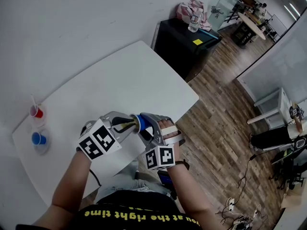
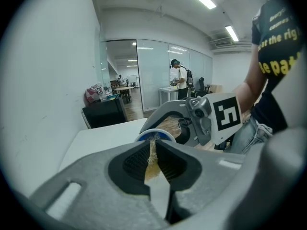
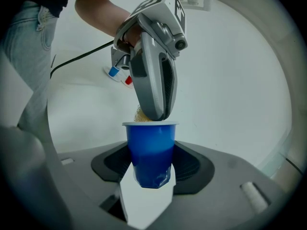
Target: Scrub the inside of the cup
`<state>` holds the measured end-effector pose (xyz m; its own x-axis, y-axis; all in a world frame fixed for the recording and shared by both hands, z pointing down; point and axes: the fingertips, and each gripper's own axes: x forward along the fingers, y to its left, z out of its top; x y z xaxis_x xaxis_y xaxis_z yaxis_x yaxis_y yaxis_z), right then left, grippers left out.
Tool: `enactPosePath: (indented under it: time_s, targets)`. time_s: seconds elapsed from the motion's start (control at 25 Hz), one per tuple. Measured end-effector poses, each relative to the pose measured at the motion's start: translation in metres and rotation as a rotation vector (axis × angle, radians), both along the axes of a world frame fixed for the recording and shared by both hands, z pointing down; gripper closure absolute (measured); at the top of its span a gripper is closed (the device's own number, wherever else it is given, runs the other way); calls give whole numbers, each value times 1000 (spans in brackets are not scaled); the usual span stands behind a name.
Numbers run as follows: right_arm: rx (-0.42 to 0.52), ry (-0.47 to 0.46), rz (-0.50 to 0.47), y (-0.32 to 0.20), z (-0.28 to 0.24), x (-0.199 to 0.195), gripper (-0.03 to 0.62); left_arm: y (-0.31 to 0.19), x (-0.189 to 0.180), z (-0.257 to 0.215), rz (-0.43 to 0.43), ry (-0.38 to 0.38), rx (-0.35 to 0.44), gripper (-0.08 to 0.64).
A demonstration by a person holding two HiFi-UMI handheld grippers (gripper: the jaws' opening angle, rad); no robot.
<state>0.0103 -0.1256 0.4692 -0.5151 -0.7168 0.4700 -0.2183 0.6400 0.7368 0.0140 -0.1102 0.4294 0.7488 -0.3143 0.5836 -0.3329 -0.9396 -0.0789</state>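
A blue plastic cup (image 3: 149,150) stands upright between the pads of my right gripper (image 3: 149,163), which is shut on its lower half. My left gripper (image 3: 156,113) comes down from above, shut on a thin yellowish scrub pad (image 3: 138,115). The pad's tip dips just inside the cup's rim. In the left gripper view the scrub pad (image 2: 152,158) shows edge-on between the shut jaws, and the cup's rim (image 2: 156,134) lies right ahead. In the head view both grippers meet at the cup (image 1: 139,123) over the near edge of the white table (image 1: 120,78).
A small red cup (image 1: 37,112) and a small blue cup (image 1: 38,138) stand on clear saucers at the table's left end. A black cabinet (image 1: 189,44) stands beyond the far corner. Wooden floor (image 1: 225,114) lies to the right. A cable runs across the table.
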Motion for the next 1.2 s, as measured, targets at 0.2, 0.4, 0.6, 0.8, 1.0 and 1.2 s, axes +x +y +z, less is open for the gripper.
enactPosePath:
  time_s: [0.2, 0.4, 0.6, 0.8, 1.0, 1.2]
  targets:
    - [7, 17, -12, 4, 0, -6, 330, 1, 3, 4, -21, -10, 5, 525]
    - [1, 28, -19, 5, 2, -8, 330, 5, 5, 10, -6, 0, -24, 526]
    - [1, 16, -25, 5, 3, -6, 330, 7, 6, 8, 39, 61, -68, 526]
    - [4, 8, -22, 10, 2, -8, 330, 4, 5, 4, -3, 129, -98, 526]
    - [0, 17, -16, 8, 4, -7, 330, -1, 6, 8, -30, 98, -74, 529]
    - [-6, 27, -21, 6, 8, -5, 330, -2, 9, 13, -29, 77, -78, 532]
